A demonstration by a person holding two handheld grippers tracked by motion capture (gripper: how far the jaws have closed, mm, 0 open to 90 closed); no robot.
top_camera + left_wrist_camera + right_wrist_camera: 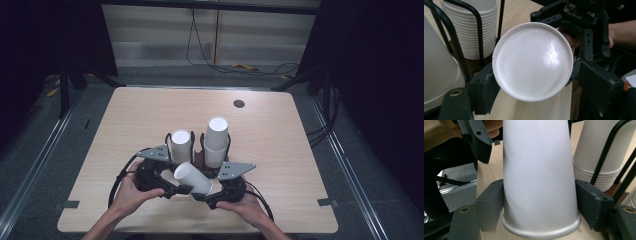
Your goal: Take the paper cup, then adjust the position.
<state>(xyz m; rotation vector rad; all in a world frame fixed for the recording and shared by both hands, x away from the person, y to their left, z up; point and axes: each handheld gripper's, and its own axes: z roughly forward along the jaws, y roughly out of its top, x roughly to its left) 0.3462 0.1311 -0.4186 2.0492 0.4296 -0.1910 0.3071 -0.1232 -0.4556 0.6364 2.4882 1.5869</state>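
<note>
The right gripper [539, 202] is being kept clenched on a white paper cup [537, 177], its pads pressing the wall just above the rolled rim. The left gripper [534, 93] is standing released: the cup's flat base [532, 61] is lying between its jaws, with a gap showing on one side. In the high view the cup [194, 178] is being held on its side above the near part of the table [295, 200], between the two grippers. Just beyond it two stacks of cups [216, 141] are being kept in a black wire holder [454, 40].

The thin wall is likely being dented by a one-sided squeeze; a harder pinch could crush it. With a looser hold, the tapered cup could slip out and roll across the table. A careless swing could knock the tall stack over.
</note>
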